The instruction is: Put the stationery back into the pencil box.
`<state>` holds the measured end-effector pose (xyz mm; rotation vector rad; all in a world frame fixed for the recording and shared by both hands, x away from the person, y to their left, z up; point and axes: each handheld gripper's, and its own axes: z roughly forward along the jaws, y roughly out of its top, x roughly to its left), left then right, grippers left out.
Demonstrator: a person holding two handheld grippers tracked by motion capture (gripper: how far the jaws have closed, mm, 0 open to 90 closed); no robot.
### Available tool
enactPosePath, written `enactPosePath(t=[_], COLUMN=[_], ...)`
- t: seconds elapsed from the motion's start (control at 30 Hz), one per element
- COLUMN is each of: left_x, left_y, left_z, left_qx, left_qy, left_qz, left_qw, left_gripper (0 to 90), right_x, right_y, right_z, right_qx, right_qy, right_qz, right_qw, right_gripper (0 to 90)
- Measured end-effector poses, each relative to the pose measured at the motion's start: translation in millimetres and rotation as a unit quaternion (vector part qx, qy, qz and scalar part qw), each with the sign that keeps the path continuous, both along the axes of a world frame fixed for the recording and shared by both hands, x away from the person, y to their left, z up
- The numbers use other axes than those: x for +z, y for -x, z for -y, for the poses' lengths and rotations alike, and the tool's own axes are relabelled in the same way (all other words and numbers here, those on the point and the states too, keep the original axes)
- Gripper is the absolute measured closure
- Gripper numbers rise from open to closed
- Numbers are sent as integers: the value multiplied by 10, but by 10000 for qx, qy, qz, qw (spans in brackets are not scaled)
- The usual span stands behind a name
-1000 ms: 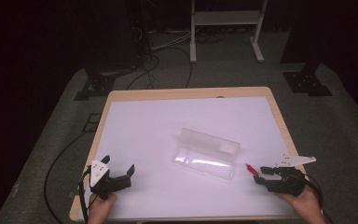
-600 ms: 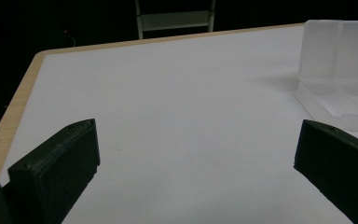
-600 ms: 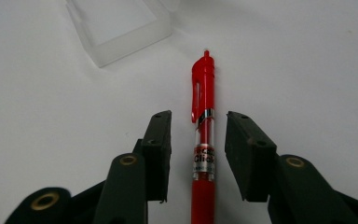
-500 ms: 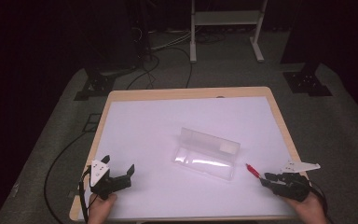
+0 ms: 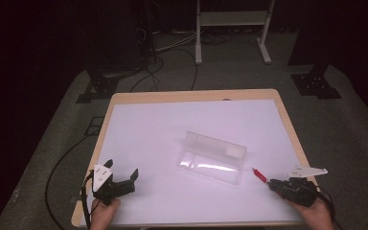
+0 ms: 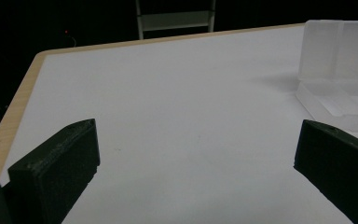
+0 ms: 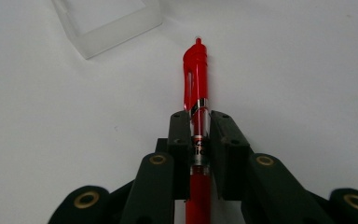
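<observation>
Right tongs [image 7: 199,123] pinching a red pen [image 7: 196,79] low over the white tabletop [image 5: 153,134] near its right front corner, pen tip toward a clear box [image 5: 213,157] at centre, left tongs [image 5: 123,173] spread wide, holding nothing, front left

The left gripper [image 5: 124,178] rests low at the near left, held from below by the person's left hand [image 5: 104,211], its jaws spread wide apart. The right gripper [image 5: 272,183] sits at the near right in the right hand [image 5: 316,213], jaws closed tight and pointing left and far.
</observation>
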<state>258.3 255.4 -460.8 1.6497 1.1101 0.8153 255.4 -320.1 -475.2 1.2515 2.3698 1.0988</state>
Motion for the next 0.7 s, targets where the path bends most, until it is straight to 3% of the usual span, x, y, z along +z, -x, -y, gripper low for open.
enactPosePath(t=[0.33, 0.7], left_x=[-1, 0], left_y=[3, 3], left_z=[3, 2], left_qx=[10, 15], left_qy=[1, 2], left_qz=[5, 0], left_qw=[10000, 10000], left_gripper=[0, 0], right_x=[28, 253], right_y=[10, 68], right_z=[44, 17], right_qx=[9, 257], right_qy=[-124, -432], right_qz=[21, 180], right_qw=[9999, 9986], right_gripper=[789, 789])
